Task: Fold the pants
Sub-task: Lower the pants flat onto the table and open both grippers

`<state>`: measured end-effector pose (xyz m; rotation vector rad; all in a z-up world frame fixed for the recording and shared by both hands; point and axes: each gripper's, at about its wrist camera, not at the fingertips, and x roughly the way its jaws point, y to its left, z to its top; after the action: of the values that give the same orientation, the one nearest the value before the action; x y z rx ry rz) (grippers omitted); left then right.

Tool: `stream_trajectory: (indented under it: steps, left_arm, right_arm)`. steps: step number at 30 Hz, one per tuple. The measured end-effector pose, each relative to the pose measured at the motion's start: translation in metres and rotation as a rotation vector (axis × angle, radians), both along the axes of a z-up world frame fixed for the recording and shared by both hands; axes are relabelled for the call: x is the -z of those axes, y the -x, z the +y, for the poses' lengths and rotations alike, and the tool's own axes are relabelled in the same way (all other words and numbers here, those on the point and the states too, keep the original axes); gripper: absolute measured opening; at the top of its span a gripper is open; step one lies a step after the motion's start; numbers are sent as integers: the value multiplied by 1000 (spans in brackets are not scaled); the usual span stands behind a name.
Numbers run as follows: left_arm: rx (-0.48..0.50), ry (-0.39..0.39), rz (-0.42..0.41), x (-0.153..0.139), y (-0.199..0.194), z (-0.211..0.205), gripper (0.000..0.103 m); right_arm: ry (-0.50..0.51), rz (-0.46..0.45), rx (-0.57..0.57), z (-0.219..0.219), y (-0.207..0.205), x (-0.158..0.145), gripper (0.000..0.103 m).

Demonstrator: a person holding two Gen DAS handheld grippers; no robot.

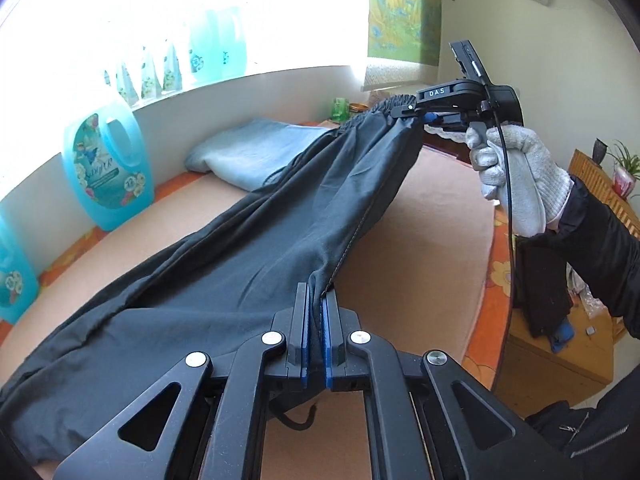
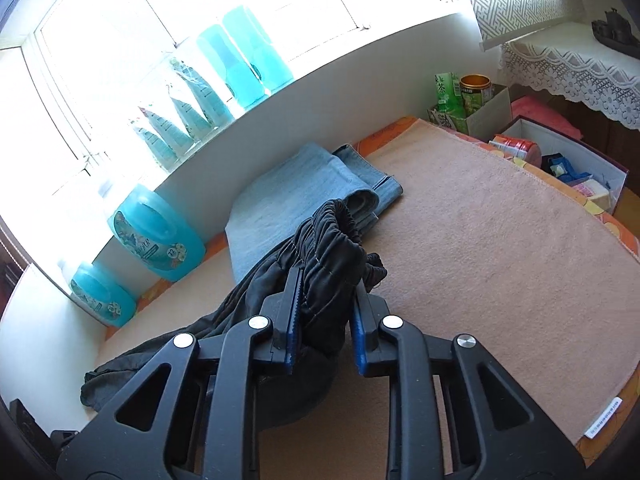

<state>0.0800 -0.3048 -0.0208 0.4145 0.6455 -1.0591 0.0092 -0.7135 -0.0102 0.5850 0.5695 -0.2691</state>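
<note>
Dark grey pants (image 1: 248, 264) hang stretched above a tan mat (image 1: 432, 240). My left gripper (image 1: 316, 300) is shut on the pants' seam edge near the legs. My right gripper (image 1: 416, 114), held by a white-gloved hand, is shut on the gathered elastic waistband (image 1: 384, 106) at the upper right. In the right wrist view the waistband (image 2: 332, 256) bunches between the right gripper's fingers (image 2: 326, 280). The leg ends trail down to the left on the mat (image 2: 120, 376).
Folded light blue jeans (image 2: 304, 196) lie at the mat's far side by the wall. Turquoise detergent jugs (image 1: 108, 168) stand along the wall and windowsill. Boxes with cans and packets (image 2: 560, 160) sit past the mat's right end. A wooden cabinet (image 1: 560, 356) stands to the right.
</note>
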Motion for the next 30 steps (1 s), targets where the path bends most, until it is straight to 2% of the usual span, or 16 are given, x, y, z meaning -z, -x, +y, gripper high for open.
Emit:
stream_trajectory:
  steps: [2,4,6,8,10,11,13,16,18,20,23,27,30]
  left_arm:
    - [29,-13,0,7,13,-5,4]
    - [63,-36,18,20,22,-11,4]
    - [87,-72,32,34,27,-18,10]
    - [81,-87,69,44,25,-22,11]
    - [73,-88,89,46,27,-21,17]
    - [64,-81,91,43,28,-17,22]
    - [50,-53,89,36,27,-6,26]
    - [-12,-23,90,25,14,17,37]
    - [-70,-1,87,17,5,35,38]
    - [-136,12,71,12,-6,56,38]
    - [-252,26,82,9,-27,92,38]
    - [-431,24,56,10,-51,145,38]
    - [-566,34,35,10,-68,189,38]
  right_arm:
    - [17,11,22,-3,21,1,22]
    - [32,59,41,-6,35,12,22]
    - [30,124,46,-11,39,32,22]
    - [38,188,28,-14,38,49,24]
    - [95,261,12,-12,35,55,32]
    - [108,263,16,-11,38,54,33]
    - [153,258,18,-7,42,45,36]
    - [312,241,25,14,42,20,40]
    - [377,215,7,30,39,1,42]
    - [401,174,-56,48,31,-15,42]
    - [435,150,-216,87,5,-27,42]
    - [402,144,-463,151,-43,-20,42]
    - [422,152,-619,207,-79,-9,42]
